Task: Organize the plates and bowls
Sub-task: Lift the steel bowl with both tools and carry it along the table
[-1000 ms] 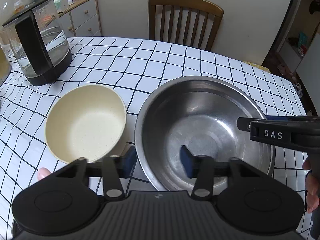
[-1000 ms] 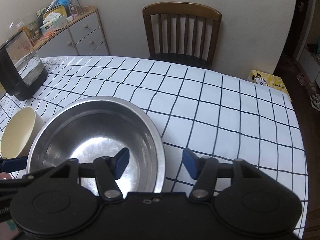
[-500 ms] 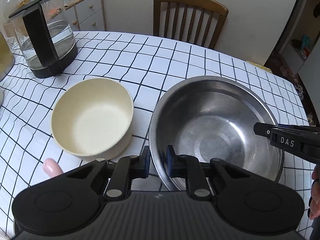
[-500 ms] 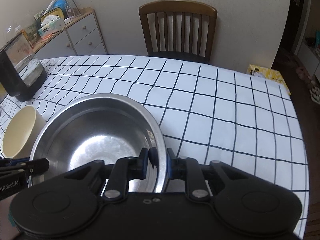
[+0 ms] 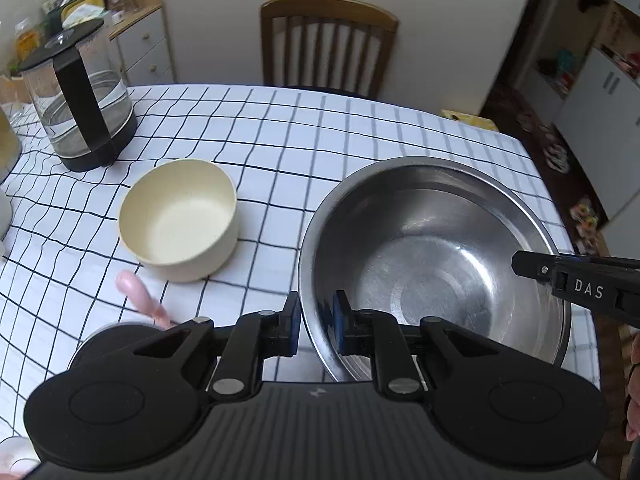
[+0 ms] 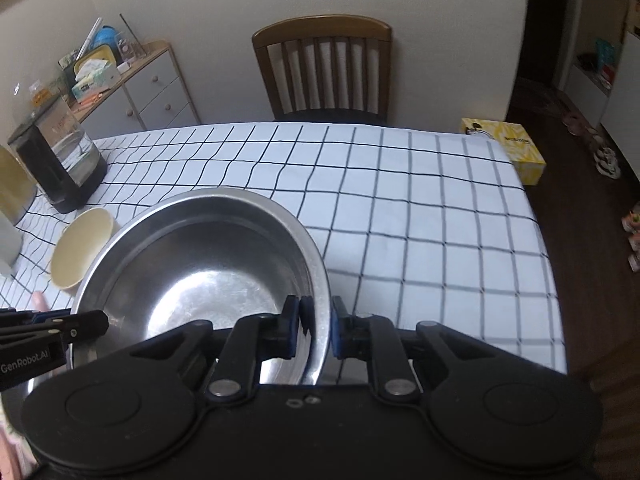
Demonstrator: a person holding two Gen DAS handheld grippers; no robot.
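Note:
A large steel bowl [image 5: 432, 256] is held above the checked tablecloth [image 5: 280, 152] by both grippers. My left gripper [image 5: 316, 326] is shut on its near left rim. My right gripper [image 6: 316, 326] is shut on its right rim; the steel bowl [image 6: 208, 276] fills the left of the right wrist view. The right gripper also shows at the right of the left wrist view [image 5: 576, 280]. A smaller cream bowl [image 5: 180, 220] stands on the cloth to the left of the steel bowl, and it shows in the right wrist view [image 6: 80, 248].
A glass kettle [image 5: 80, 108] with a black handle stands at the far left of the table. A wooden chair [image 5: 328, 44] is behind the table. A pink object [image 5: 140, 300] lies near the cream bowl. The table's right edge drops to a dark floor [image 6: 592, 240].
Both grippers went from open to shut on the steel bowl's rim. The bowl has since lifted off the cloth and sits further right of the cream bowl.

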